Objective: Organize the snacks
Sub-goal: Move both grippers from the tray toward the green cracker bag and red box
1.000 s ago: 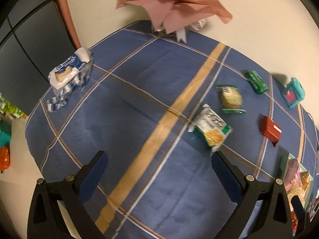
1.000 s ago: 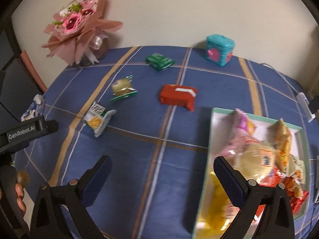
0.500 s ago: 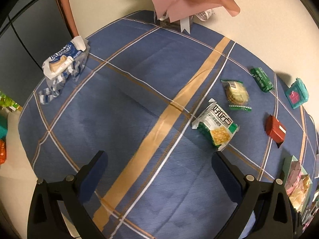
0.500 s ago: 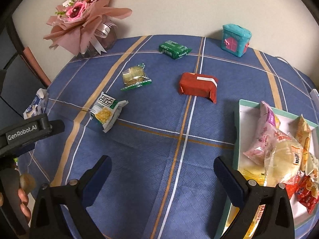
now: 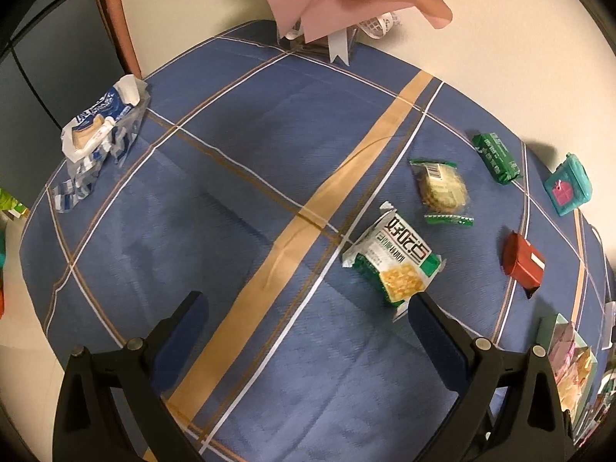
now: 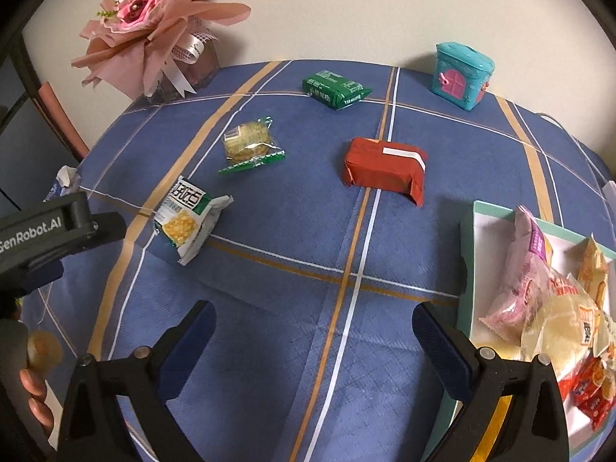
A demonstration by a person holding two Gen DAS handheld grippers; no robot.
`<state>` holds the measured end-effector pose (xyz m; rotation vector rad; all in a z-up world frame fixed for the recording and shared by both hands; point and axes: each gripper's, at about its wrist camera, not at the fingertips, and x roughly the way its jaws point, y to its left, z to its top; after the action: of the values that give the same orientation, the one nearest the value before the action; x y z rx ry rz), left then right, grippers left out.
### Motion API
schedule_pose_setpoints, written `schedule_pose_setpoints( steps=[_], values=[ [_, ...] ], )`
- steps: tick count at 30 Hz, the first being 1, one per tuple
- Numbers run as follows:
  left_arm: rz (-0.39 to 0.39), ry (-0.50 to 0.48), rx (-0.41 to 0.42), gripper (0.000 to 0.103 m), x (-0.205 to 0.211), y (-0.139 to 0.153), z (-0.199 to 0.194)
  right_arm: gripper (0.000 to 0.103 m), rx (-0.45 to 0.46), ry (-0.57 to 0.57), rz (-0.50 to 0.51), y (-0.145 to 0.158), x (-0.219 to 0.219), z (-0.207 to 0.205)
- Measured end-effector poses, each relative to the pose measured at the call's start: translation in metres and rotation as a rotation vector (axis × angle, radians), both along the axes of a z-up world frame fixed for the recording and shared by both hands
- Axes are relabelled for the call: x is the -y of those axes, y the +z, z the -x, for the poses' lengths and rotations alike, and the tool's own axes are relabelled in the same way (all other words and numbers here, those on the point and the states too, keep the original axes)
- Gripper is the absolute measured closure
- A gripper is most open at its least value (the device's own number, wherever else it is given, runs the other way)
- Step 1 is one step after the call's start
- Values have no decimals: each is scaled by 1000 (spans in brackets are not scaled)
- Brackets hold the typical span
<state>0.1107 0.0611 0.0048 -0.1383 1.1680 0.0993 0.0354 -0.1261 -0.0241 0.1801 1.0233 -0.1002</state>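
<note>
Just ahead of our left gripper, beside its right finger, lies the green-and-white cracker packet on the blue plaid tabletop; we hold the jaws wide and empty. Our right gripper hangs equally wide over bare cloth, the red packet well ahead, the tray of gathered snacks beside its right finger.

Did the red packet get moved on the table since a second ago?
No. The red packet lies across the same orange-and-white stripe, in the same spot relative to the teal box. Only the camera moved, so everything slides in the picture together.
</note>
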Motion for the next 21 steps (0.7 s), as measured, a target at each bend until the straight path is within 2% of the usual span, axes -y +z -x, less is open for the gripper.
schedule_pose_setpoints(
  steps=[13, 21],
  values=[
    [35, -33, -2, 0, 13, -11, -14, 0, 7, -33, -2, -2, 14, -13],
    [72, -28, 1, 0, 16, -15, -24, 0, 20, -67, -72, 3, 31, -28]
  ],
)
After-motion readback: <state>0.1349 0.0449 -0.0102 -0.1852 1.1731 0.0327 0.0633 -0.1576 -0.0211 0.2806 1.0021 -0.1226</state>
